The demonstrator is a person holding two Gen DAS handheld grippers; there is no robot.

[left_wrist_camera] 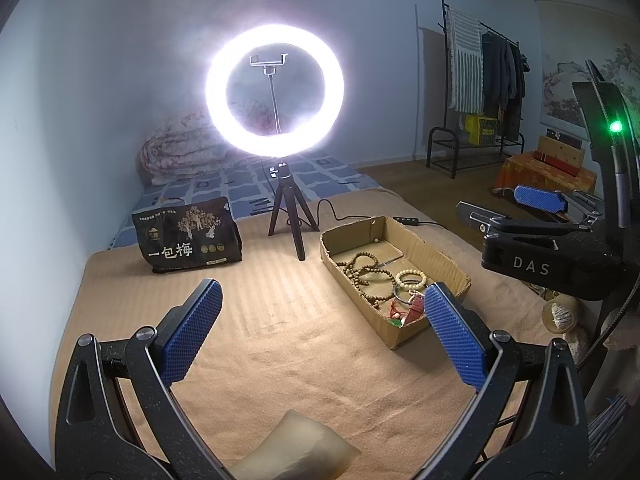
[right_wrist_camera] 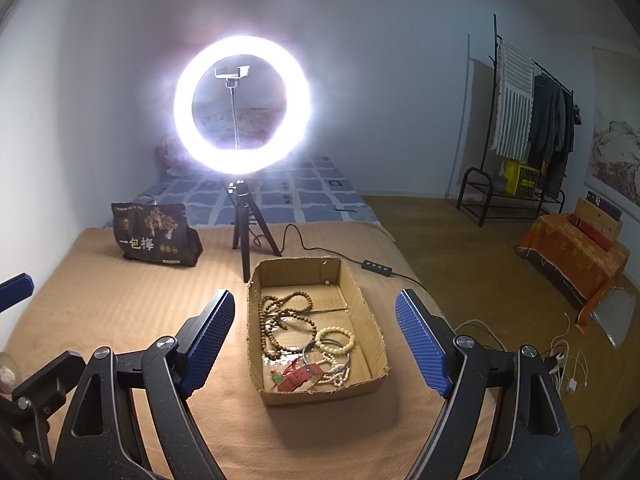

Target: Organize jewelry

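Grippers come first, two of them: the left gripper and the right gripper, each with blue pads spread wide and nothing between them; beyond lies one cardboard box on the tan blanket, holding the jewelry: one long string of brown beads, one cream bead bracelet, one dark bangle, one red strap; farther back stand one dark snack bag and one lit ring light on a tripod; behind, a blue checked bedspread, white wall, one clothes rack
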